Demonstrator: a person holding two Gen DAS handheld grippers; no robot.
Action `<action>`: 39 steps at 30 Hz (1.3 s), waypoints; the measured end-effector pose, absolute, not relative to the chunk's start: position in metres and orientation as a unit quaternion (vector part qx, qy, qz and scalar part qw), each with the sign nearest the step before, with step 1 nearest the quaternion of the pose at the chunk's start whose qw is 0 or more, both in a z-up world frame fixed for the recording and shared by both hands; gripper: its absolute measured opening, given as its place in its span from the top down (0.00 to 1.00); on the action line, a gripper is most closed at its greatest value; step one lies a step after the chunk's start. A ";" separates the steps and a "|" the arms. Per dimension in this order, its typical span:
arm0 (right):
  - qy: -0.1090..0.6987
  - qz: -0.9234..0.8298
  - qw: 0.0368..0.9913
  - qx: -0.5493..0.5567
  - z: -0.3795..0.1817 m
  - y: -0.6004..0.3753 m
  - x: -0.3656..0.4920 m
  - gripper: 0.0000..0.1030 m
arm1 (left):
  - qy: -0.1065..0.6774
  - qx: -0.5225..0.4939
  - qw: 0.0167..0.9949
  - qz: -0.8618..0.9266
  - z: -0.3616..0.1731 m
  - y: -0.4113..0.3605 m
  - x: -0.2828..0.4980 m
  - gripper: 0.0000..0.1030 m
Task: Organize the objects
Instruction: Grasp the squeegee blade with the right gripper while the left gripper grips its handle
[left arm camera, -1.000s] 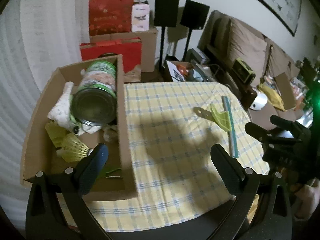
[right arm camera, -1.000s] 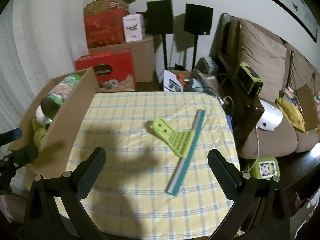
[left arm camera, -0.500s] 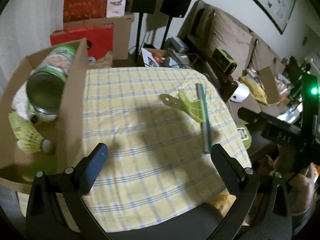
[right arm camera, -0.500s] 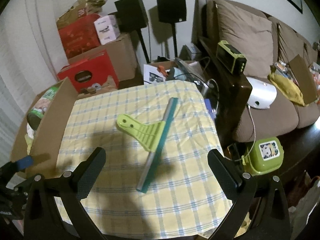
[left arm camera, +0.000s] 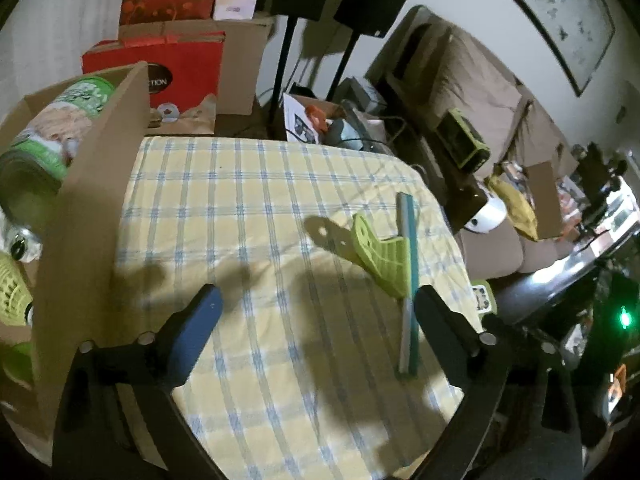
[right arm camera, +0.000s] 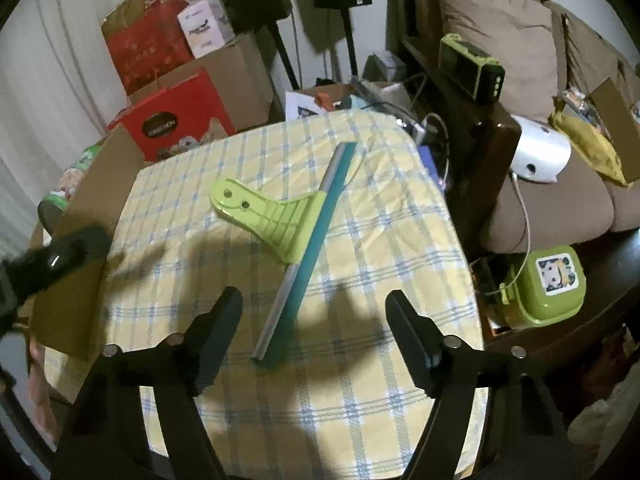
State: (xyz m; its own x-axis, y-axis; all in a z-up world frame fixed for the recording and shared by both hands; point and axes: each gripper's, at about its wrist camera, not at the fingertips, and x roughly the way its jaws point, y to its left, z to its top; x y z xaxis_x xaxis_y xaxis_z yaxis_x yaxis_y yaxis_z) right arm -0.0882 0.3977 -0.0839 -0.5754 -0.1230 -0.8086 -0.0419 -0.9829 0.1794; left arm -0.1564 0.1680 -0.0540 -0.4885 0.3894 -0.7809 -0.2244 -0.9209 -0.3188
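A lime-green squeegee [right arm camera: 288, 220] with a teal blade lies on the yellow checked tablecloth [right arm camera: 360, 280]; it also shows in the left wrist view [left arm camera: 384, 260]. My right gripper [right arm camera: 314, 312] is open and empty, its fingers either side of the blade's near end, above it. My left gripper [left arm camera: 316, 308] is open and empty over the cloth, left of the squeegee. A cardboard box [left arm camera: 92, 184] at the table's left holds a green can [left arm camera: 48, 140] and yellow-green shuttlecocks [left arm camera: 12, 292]. The box also shows in the right wrist view [right arm camera: 96, 200].
Red boxes [left arm camera: 180, 68] and cardboard cartons stand behind the table, with two black speakers on stands [left arm camera: 360, 0]. A brown sofa [right arm camera: 520, 60] with clutter is at the right. A green lunch box [right arm camera: 548, 284] sits on a dark side table by the table's right edge.
My right gripper has moved forward and down toward the squeegee's blade. My left gripper has swung right, away from the box, over the cloth.
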 end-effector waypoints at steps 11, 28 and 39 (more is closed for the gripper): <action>-0.105 -0.873 0.042 0.475 -0.108 0.391 -0.103 0.44 | -0.097 -0.494 0.194 0.842 -0.085 0.204 -0.201 0.31; -0.119 -0.865 0.066 0.484 -0.123 0.382 -0.119 0.53 | -0.133 -0.536 0.221 0.804 -0.129 0.232 -0.241 0.71; -0.113 -0.864 0.062 0.487 -0.125 0.380 -0.120 0.63 | -0.147 -0.528 0.233 0.803 -0.102 0.236 -0.224 0.92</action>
